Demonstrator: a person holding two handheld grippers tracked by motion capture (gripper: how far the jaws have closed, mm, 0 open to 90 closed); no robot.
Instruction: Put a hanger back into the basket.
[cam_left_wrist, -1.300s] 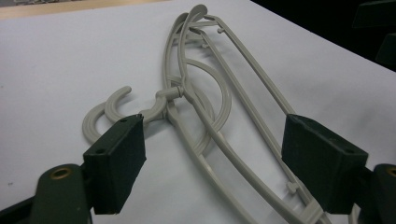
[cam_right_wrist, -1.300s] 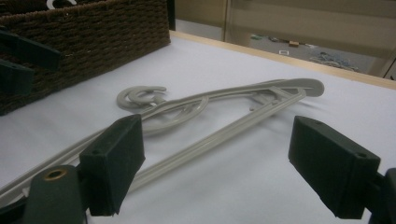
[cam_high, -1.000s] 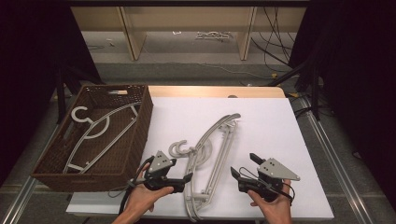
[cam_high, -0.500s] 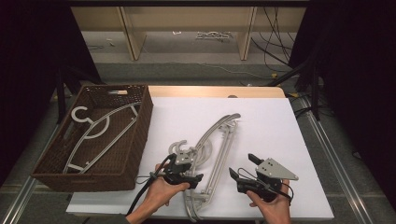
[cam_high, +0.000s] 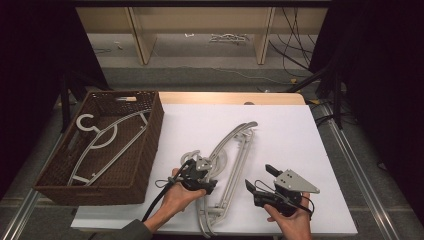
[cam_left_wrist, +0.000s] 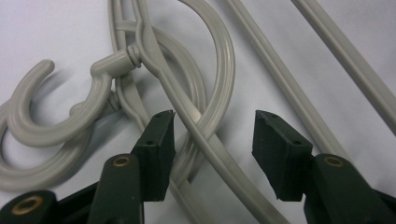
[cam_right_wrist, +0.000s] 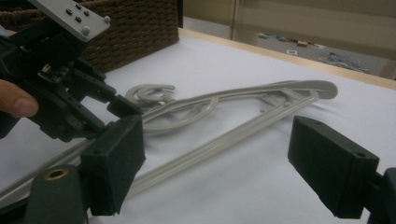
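Note:
Two grey plastic hangers (cam_high: 236, 150) lie stacked on the white table (cam_high: 290, 125), hooks (cam_high: 191, 155) toward the basket. My left gripper (cam_high: 209, 176) sits low over their neck. In the left gripper view its jaws (cam_left_wrist: 215, 121) straddle a hanger arm (cam_left_wrist: 205, 144) and ring beside the hooks (cam_left_wrist: 51, 130). The jaws have just been closing, and the pads stand clear of the plastic. My right gripper (cam_high: 260, 178) rests open near the table's front right, nothing between its fingers. Its own view (cam_right_wrist: 215, 140) looks along the hangers (cam_right_wrist: 243, 126) at the left gripper (cam_right_wrist: 119, 106).
A brown wicker basket (cam_high: 146, 150) stands at the table's left and holds another grey hanger (cam_high: 107, 141). Its wall (cam_right_wrist: 130, 32) rises behind the left gripper. The wooden table edge (cam_high: 225, 97) and a shelf unit lie at the back. Bare white surface spreads to the right.
My left gripper has moved right and down onto the hangers' neck, and its jaws have narrowed around a hanger arm. The right gripper has stayed in place.

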